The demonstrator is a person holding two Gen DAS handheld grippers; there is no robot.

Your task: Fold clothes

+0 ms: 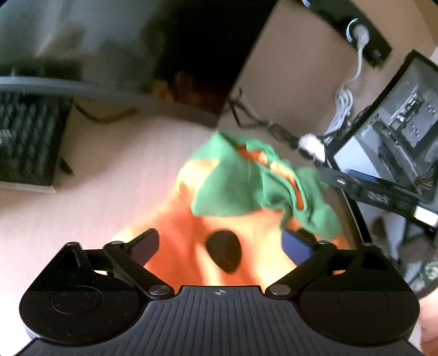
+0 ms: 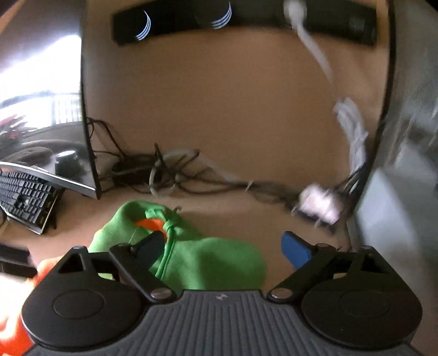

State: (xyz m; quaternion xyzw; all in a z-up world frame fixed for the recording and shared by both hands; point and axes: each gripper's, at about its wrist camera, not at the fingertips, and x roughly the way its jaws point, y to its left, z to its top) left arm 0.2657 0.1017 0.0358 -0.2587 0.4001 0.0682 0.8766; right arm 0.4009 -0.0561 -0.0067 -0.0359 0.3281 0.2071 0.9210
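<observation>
An orange garment point(image 1: 191, 235) with a green hood point(image 1: 246, 186) lies on the table point(image 1: 109, 169), a pale beige surface. In the left wrist view the orange body fills the centre and runs toward 6 o'clock under the camera; the hood is bunched at its 1 o'clock end, with orange lining showing in the folds. A dark oval patch point(image 1: 224, 250) sits on the orange cloth near the middle.

The left hand-held gripper point(image 1: 221, 243) hangs over the orange body with its jaws apart; the dark finger is at 9 o'clock of the patch and the blue-padded finger at 3 o'clock, beside the hood's lower edge. Whether the pads touch the cloth cannot be told through the blur; nothing is pinched between them.

In the right wrist view the green hood point(image 2: 208, 260) lies straight ahead, with its orange lining point(image 2: 150, 224) at the opening. The right hand-held gripper point(image 2: 224, 246) has its jaws wide apart: the dark finger overlaps the hood's seam, the blue-padded one stands over bare table at 3 o'clock. No cloth is clamped.

Outward from the garment: a tangle of dark cables point(image 2: 169, 175) at 12 o'clock along the wall, a white plug block point(image 2: 320, 202) at 2 o'clock, a black keyboard point(image 2: 24, 197) at 9 o'clock under a curved monitor point(image 2: 43, 109), and a black power strip point(image 2: 246, 22) high on the wall.
</observation>
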